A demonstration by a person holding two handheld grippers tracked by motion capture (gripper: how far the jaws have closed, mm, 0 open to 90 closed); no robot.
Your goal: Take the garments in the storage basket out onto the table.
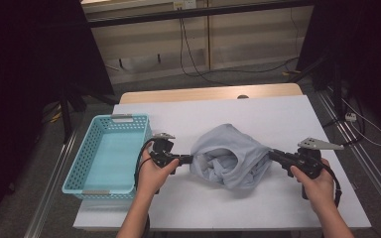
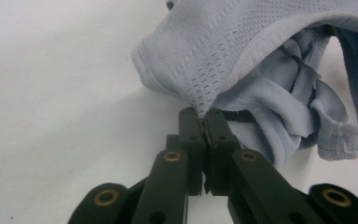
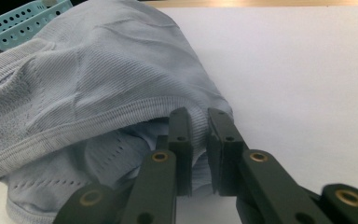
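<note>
While garment [image 1: 228,156] hangs between both | left fingers [image 2: 190,135] pinch its hem | right fingers [image 3: 182,135] pinch opposite edge

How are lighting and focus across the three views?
High view: table lit, surroundings dark, slightly soft. Left gripper view: garment knit sharp, left gripper base blurred, soft shadow under the cloth. Right gripper view: right gripper base blurred, basket soft.

The garment [image 1: 230,157] is hiding both tool tips in the high view, and the basket [image 3: 25,21] is being cut off at the right gripper view's top-left edge.
</note>
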